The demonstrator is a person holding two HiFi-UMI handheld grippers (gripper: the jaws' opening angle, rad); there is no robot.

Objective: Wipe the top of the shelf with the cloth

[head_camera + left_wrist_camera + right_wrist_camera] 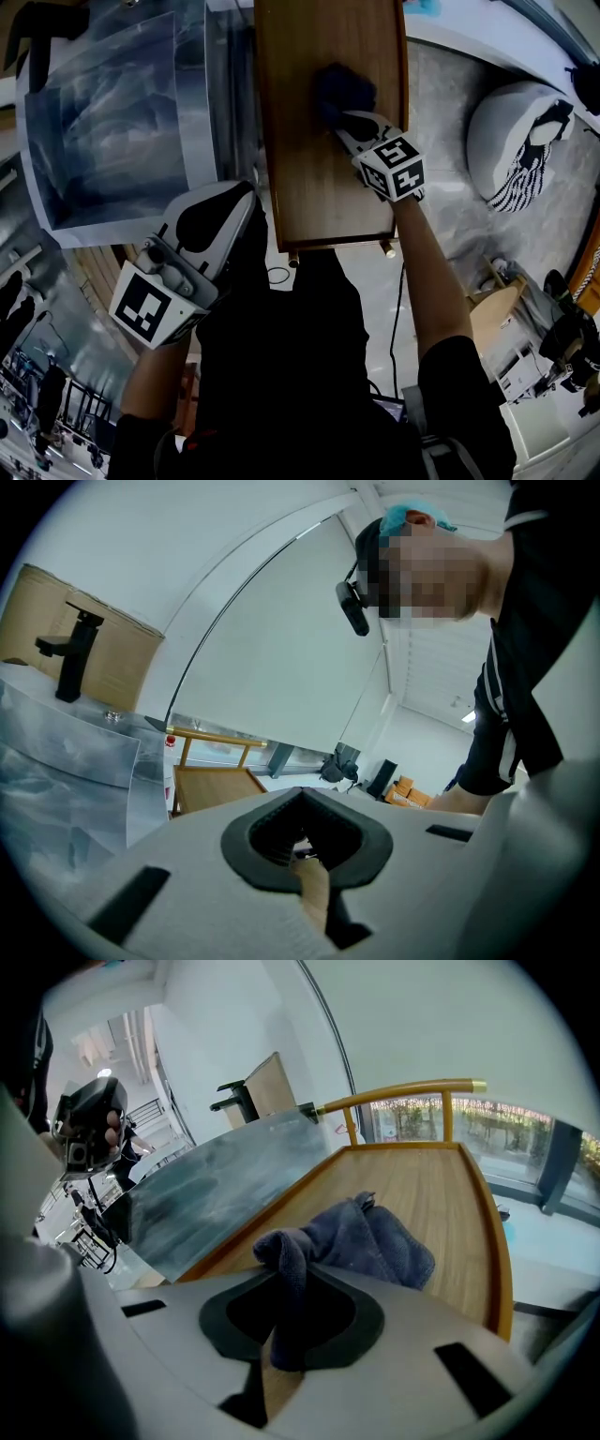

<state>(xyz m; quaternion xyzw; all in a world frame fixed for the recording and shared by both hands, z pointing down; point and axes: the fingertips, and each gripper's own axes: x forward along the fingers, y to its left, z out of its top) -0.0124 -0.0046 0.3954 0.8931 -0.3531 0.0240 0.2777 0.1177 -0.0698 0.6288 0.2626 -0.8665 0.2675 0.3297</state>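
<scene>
We wipe the shelf top (309, 192).
Right gripper (349, 120) clamps the cloth (339, 89) for dragging; left gripper (242, 202), seven o'clock, fingers clenched empty.

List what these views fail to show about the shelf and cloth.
- Shelf far end: cut off by the head view's top edge.
- Top under the cloth: covered by it in head and right gripper views.
- Right claw tips, head view: lost against the dark cloth.
- Dust on the shelf: too fine in any view.

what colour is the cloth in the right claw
Dark blue-grey cloth, clearest in the right gripper view.
</scene>
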